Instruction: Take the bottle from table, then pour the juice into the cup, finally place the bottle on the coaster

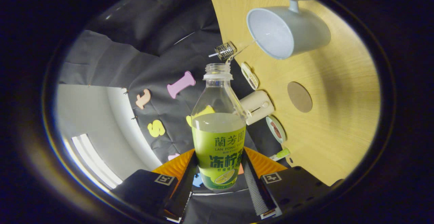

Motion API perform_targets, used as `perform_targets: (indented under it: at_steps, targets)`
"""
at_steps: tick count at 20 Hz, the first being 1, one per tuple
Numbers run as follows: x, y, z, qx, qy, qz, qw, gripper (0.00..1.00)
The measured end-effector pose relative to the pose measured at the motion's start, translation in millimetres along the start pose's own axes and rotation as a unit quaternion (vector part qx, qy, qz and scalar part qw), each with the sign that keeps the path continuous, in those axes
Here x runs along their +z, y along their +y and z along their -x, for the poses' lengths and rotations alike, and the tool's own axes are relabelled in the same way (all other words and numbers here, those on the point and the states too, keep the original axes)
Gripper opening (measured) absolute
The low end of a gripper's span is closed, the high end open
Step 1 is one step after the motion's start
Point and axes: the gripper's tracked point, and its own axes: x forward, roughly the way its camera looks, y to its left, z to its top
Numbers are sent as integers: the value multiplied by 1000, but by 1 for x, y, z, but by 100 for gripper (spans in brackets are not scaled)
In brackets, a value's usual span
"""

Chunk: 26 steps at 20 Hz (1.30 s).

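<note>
Wood bench [339,132]: your gripper [218,173] clamps the bottle [218,129], uncapped, approx half juice, tipped twd the empty cup [284,30]; coaster [299,97] mid-bench.

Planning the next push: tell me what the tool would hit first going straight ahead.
Nothing ahead of the tool but the bottle it grips. Past the bottle's open mouth, the nearest thing looks like a small wire piece; depth is unclear.
</note>
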Motion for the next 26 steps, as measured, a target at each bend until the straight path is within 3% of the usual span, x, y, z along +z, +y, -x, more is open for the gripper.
perform_targets:
  at_steps: [13, 26]
  targets:
    - [2, 16, -2, 21, -15, -60, 998, 78]
    - [-5, 26, 2, 28, -17, -75, 997, 78]
